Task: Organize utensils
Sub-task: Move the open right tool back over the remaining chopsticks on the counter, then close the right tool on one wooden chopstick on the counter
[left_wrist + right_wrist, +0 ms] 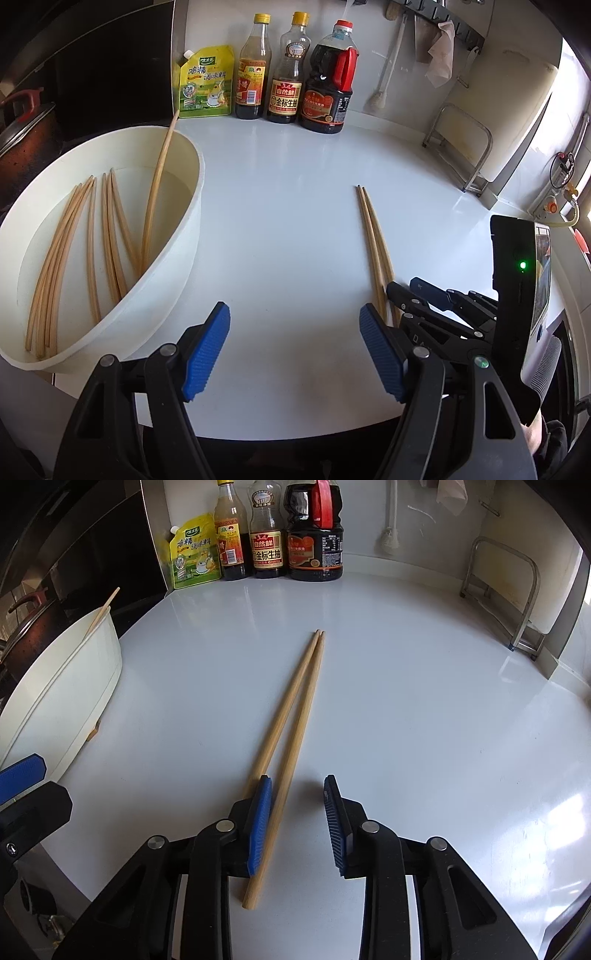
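Left wrist view: left hand-held gripper point(295, 354) held jaws well apart over bare white counter point(280, 206), nothing between blue pads point(207, 354). White round tub point(184, 229) at left on counter, holding loose bunch of wooden chopsticks point(74, 251); one long chopstick point(159, 192) leaned upright against tub wall, tip sticking out past rim. Pair of chopsticks point(373, 236) lay flat on counter to right of centre, tips together pointing away, near ends running under right hand-held gripper point(402, 295). Sauce bottles point(288, 74) and yellow seasoning pouch point(205, 83) lined up against back wall. Metal rack point(461, 147) and white cutting board point(517, 110) at right. Dark pot point(26, 136) at far left behind tub.

Right wrist view: right hand-held gripper point(297, 805) down low at counter point(406, 701), jaws partly apart, not clamped. Chopstick pair point(295, 701) splayed in narrow V, far tips touching. One stick passed between pads, lying right against left pad point(258, 823), butt end reaching well back toward camera; clear gap to right pad. Other stick ran outside and under left finger. Tub point(74, 686) at left edge, apart from pair, leaning chopstick visible above rim. Blue pad of left hand-held gripper point(22, 775) at far left. Bottles point(280, 535) and pouch point(192, 554) along back wall.
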### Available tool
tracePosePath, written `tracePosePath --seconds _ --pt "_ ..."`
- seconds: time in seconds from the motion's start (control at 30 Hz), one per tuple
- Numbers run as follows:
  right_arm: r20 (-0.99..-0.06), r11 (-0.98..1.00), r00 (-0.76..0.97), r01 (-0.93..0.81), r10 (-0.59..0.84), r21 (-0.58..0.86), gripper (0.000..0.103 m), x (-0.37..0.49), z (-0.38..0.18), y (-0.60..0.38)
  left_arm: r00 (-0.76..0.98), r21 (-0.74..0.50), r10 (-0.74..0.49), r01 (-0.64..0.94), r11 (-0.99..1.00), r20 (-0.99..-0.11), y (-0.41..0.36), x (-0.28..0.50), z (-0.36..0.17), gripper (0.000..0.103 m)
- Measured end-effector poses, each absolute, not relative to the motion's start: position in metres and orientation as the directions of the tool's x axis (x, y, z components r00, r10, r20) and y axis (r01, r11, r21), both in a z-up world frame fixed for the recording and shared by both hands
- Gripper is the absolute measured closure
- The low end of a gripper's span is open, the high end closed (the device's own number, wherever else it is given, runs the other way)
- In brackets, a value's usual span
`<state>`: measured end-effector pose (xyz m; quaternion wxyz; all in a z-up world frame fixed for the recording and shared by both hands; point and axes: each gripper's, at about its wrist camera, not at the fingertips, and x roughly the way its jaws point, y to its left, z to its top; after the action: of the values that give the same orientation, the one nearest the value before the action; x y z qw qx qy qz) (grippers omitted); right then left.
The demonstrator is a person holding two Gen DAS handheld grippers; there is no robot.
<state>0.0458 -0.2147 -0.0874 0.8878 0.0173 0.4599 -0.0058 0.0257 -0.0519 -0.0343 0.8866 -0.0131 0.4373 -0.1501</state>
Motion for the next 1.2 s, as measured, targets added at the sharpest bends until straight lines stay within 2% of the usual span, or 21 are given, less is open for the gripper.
tracePosePath --seconds 0.07,0.13,0.33,0.83,0.97,1.0,1.07,1.2 --pt "-0.817 1.0 0.577 0.011 0.007 0.016 0.088 0.047 -0.088 -0.212 0.567 -0.155 -0.279 0.257 0.954 -0.775 -0.054 0.026 -0.036 0.032" --pt "-0.816 1.0 0.578 0.002 0.001 0.003 0.094 0.048 -0.088 -0.212 0.561 -0.16 -0.283 0.258 0.953 -0.778 -0.058 0.026 -0.037 0.032" --pt "-0.819 1.0 0.573 -0.01 0.008 0.003 0.097 0.047 -0.088 -0.224 0.534 -0.179 -0.309 0.282 0.943 -0.787 -0.078 0.025 -0.044 0.031" --pt "-0.815 0.994 0.578 0.103 -0.022 0.047 0.097 0.012 -0.089 -0.309 0.553 -0.114 -0.231 0.239 0.964 -0.8 -0.111 0.055 -0.066 0.031" --pt "-0.814 0.993 0.581 0.093 0.008 0.076 0.097 0.008 -0.088 -0.321 0.554 -0.102 -0.207 0.215 0.971 -0.807 -0.113 0.065 -0.074 0.031" --pt "-0.81 0.992 0.586 0.086 0.022 0.09 0.095 0.008 -0.088 -0.324 0.556 -0.095 -0.198 0.209 0.973 -0.807 -0.114 0.066 -0.075 0.031" --pt "-0.81 0.993 0.585 0.075 0.03 0.09 0.083 0.012 -0.088 -0.325 0.563 -0.08 -0.182 0.201 0.976 -0.806 -0.116 0.07 -0.077 0.031" --pt "-0.807 0.996 0.59 0.067 0.002 0.052 0.082 0.021 -0.086 -0.323 0.568 -0.065 -0.156 0.177 0.982 -0.808 -0.117 0.077 -0.082 0.031"
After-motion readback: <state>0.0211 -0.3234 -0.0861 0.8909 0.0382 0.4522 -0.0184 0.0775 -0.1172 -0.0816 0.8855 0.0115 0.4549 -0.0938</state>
